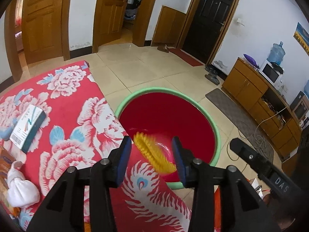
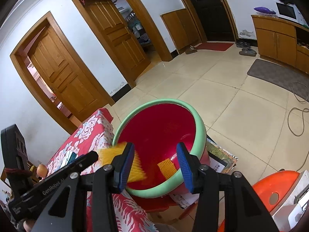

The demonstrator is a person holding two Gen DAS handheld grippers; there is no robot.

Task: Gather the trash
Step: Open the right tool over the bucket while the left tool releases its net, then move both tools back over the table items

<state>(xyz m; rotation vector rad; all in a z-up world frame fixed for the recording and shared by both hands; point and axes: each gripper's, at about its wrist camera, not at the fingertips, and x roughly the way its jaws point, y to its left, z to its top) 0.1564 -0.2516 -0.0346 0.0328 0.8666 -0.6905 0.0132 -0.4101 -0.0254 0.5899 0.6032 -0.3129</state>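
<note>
A red basin with a green rim stands beside the table with the red floral cloth. A yellow bristly piece, blurred by motion, is in the air between my open left gripper's fingers, over the basin's near edge. It also shows in the right wrist view, with a second yellow piece lying inside the basin. My right gripper is open and empty above the basin's near rim.
On the cloth lie a white and teal box, a white bundle and an orange pack. An orange stool and papers are by the basin. Cables and a mat lie on the tiled floor.
</note>
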